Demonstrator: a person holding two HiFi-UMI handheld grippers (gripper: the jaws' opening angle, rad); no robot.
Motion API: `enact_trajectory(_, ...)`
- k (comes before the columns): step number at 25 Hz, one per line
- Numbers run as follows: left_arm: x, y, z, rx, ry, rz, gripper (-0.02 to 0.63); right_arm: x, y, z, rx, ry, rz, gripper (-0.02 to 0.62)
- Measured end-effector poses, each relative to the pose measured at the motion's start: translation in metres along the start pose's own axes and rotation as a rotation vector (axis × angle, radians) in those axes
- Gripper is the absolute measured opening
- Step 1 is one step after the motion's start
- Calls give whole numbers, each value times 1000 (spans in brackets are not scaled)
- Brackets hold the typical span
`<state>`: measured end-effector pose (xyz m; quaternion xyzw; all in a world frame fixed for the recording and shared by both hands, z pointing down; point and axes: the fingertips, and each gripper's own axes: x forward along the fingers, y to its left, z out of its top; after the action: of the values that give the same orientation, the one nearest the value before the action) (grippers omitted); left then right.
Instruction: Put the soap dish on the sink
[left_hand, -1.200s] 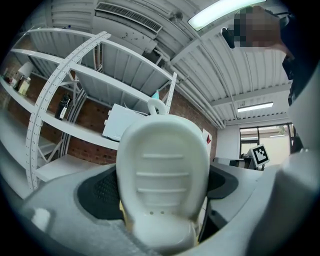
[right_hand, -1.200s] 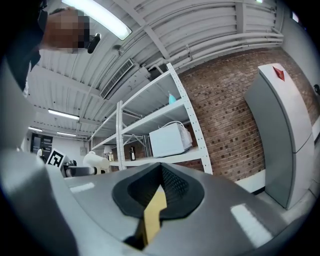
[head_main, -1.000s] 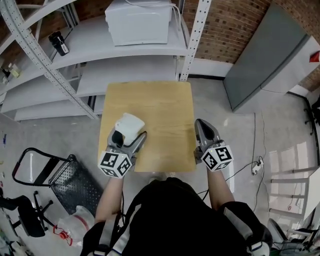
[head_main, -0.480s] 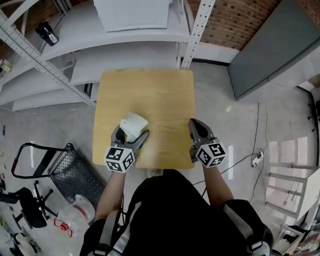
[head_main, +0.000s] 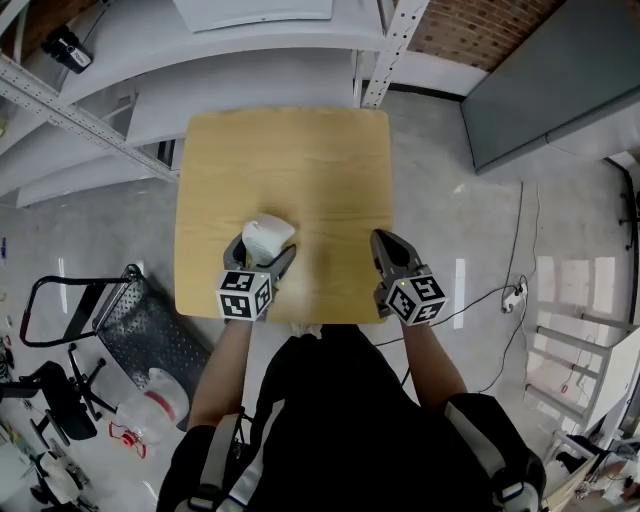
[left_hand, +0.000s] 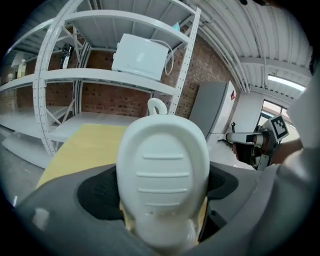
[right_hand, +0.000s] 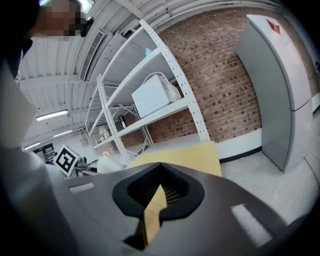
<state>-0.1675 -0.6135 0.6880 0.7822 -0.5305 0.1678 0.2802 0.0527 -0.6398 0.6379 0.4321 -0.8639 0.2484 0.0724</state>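
Observation:
A white oval soap dish (head_main: 266, 236) with raised ribs on its face sits between the jaws of my left gripper (head_main: 262, 250), which is shut on it above the near left part of the wooden table (head_main: 300, 160). In the left gripper view the soap dish (left_hand: 162, 170) fills the middle, with a dark pad pressed to each side of it by the left gripper (left_hand: 162, 202). My right gripper (head_main: 383, 243) hovers over the table's near right edge, shut and holding nothing; the right gripper (right_hand: 154, 202) shows only a thin slit between its jaws. No sink is in view.
Grey metal shelving (head_main: 240, 70) stands behind the table, with a white box-shaped appliance (left_hand: 141, 56) on an upper shelf. A grey cabinet (head_main: 560, 70) is at the right. A folded hand cart (head_main: 120, 330) lies on the floor at the left, and cables (head_main: 505, 300) at the right.
The head view has tilted down, so the table and shelves sit higher in the frame. Both grippers remain at the table's near edge, and the left one still grips the soap dish.

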Motion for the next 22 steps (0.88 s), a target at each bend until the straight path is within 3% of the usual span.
enact_trajectory(11,34,5,-47,87,189,61,466,9,-9,-45,24,126,-5,6)
enact_trajectory(22,55,-2,-69,142,284,61,466,1,-18,-59,41,171,-31,6)
